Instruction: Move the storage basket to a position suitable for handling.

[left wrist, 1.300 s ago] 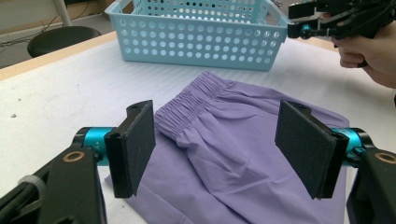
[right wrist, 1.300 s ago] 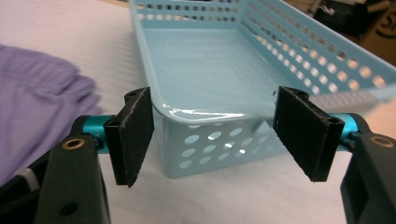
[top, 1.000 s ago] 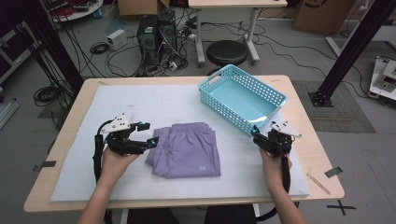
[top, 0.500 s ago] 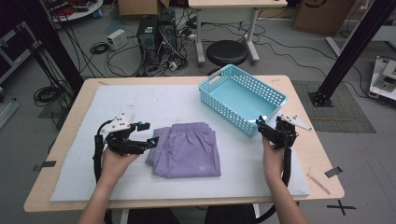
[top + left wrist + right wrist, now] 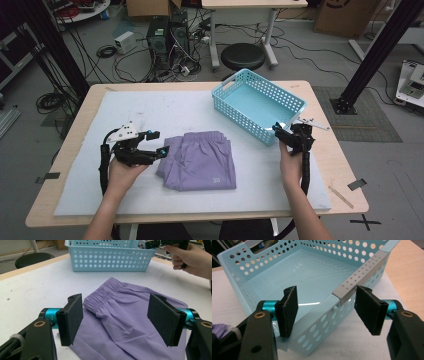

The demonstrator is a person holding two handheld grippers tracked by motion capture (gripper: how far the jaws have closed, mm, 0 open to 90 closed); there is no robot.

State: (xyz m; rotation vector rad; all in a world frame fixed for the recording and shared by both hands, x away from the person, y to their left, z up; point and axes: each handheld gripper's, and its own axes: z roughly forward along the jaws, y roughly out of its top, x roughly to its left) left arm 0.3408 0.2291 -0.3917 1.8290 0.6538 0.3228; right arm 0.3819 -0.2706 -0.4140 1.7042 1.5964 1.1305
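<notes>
A: Item one, the purple shorts [image 5: 197,160]?

B: Thin lilac woven cloth, folded to a rough rectangle, gathered elastic waistband at the far edge. They lie near the middle of the bench [image 5: 325,150], on the white foam sheet [image 5: 165,107] that covers most of it. A small white mark sits on the near right part of the cloth; too small to read.

A: Item two, the basket [image 5: 258,104]?

B: Light blue plastic, rectangular, walls pierced with rows of round holes, smooth floor with a fine ribbed pattern, cut-out handle in the far end wall. It stands on the far right of the bench, turned at an angle, apart from the shorts. In the right gripper view a grey perforated strip [image 5: 359,277] runs along the top of one wall. No label seen.

A: Left gripper [image 5: 156,143]?

B: Black body, teal fittings, flat black pads, grey three-cornered plate on top. Jaws spread wide, holding nothing, just at the left edge of the shorts, with the cloth lying between and beyond the pads.

A: Right gripper [image 5: 285,131]?

B: Same build. Jaws spread, having just been closing, astride the basket's near wall: one pad inside, one outside, neither pressing on the plastic yet.

A: Bench surface?

B: Pale wood edge showing round the foam.
</notes>
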